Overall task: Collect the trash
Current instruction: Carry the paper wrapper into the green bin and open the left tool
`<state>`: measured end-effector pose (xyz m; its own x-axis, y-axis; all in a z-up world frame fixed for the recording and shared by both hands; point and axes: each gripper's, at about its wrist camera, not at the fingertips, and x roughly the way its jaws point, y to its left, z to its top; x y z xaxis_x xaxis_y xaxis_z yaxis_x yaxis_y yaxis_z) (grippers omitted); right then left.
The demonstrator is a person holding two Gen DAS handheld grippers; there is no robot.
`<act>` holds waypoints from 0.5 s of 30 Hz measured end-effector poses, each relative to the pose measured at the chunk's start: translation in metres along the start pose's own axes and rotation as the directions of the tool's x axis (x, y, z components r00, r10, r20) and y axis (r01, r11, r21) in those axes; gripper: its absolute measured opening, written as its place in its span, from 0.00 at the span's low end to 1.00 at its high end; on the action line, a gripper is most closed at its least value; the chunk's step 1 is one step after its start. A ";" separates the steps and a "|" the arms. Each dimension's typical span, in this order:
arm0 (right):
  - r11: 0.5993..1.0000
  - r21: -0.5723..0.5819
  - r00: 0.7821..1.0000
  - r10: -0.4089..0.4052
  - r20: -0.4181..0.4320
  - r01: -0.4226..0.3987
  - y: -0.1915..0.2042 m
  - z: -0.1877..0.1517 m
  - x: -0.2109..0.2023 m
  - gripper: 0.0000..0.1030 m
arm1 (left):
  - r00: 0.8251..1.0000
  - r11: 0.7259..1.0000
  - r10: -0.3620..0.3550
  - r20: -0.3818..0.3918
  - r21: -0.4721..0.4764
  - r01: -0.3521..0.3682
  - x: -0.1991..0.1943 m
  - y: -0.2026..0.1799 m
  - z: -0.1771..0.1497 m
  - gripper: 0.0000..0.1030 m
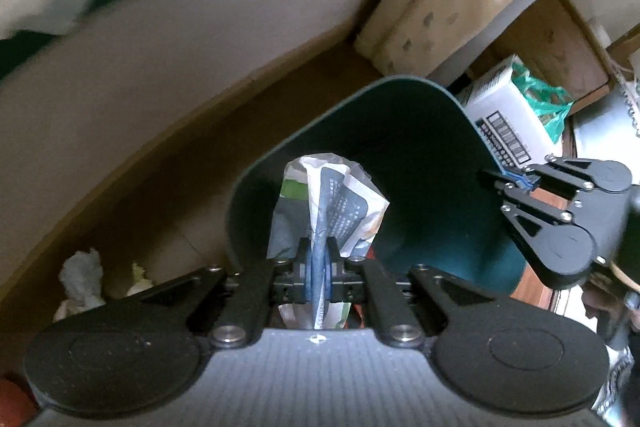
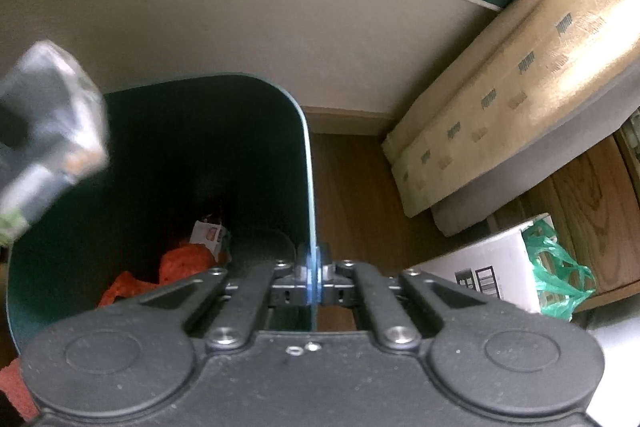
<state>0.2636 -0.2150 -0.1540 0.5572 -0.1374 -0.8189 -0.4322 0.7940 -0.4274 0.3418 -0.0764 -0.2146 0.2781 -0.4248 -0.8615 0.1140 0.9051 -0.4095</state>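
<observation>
My left gripper is shut on a crumpled printed wrapper and holds it over the open mouth of a dark green bin. My right gripper is shut on the bin's thin right rim; it also shows in the left wrist view, clamped on that rim. In the right wrist view the wrapper is a blur at the left above the bin. Inside the bin lie an orange net and a small white packet.
Crumpled white tissues lie on the wooden floor left of the bin. A beige bed base curves behind. A mattress, a white box and a green plastic bag stand to the right.
</observation>
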 end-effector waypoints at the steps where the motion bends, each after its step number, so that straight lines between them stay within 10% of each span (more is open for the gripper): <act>1: 1.000 -0.002 1.000 0.002 0.000 -0.002 -0.001 0.000 0.001 0.02 | 1.000 1.000 -0.006 -0.011 0.006 0.006 0.006 -0.006 0.003 0.05; 15: 0.998 0.057 1.000 0.026 -0.015 -0.025 -0.030 0.007 0.025 0.04 | 0.993 0.992 0.023 -0.120 0.122 -0.008 0.096 -0.047 0.011 0.06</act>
<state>0.2958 -0.2378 -0.1591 0.5355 -0.1258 -0.8351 -0.4051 0.8294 -0.3847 0.3739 -0.1596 -0.2744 0.1641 -0.4027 -0.9005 0.2277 0.9037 -0.3627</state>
